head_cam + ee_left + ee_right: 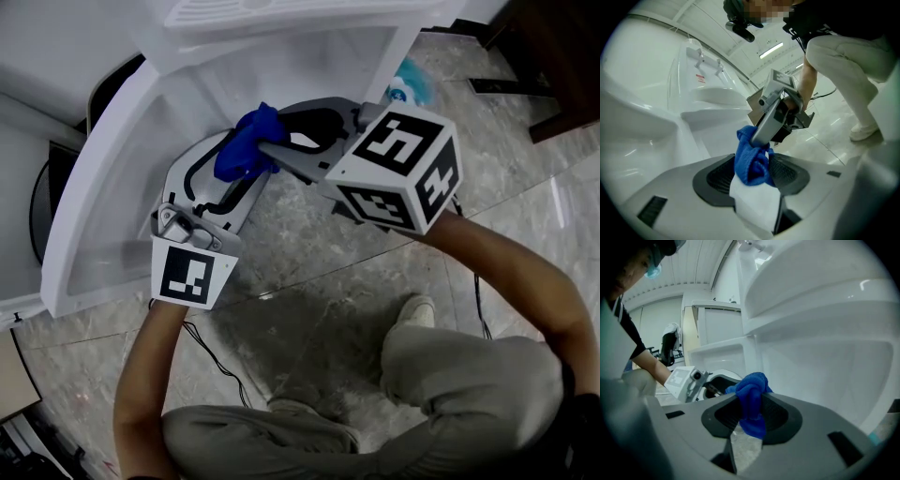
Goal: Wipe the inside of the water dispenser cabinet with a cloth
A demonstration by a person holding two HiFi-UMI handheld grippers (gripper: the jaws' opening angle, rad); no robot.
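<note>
1. The blue cloth (247, 142) is bunched up in a soft lump. It hangs in the air right at the open front of the white cabinet (309, 66).
2. The right gripper (277, 142) comes in from the right. Its two fingers pinch the cloth in the middle. In the right gripper view the cloth (751, 401) sits squeezed between the dark pads, with a bit poking out above and a bit hanging below.
3. The left gripper (225, 167) comes in from the left, and its tips meet the cloth too. Its fingers are spread wide. In the left gripper view the cloth (752, 161) hangs in the gap between them, and the right gripper (771, 123) grips it from above.
4. The two grippers point at each other, with the cloth between them.
5. The cabinet's white door (94, 192) stands open on the left.
6. Below is a grey stone floor (309, 267). The person's bent legs are near the bottom of the head view.
</note>
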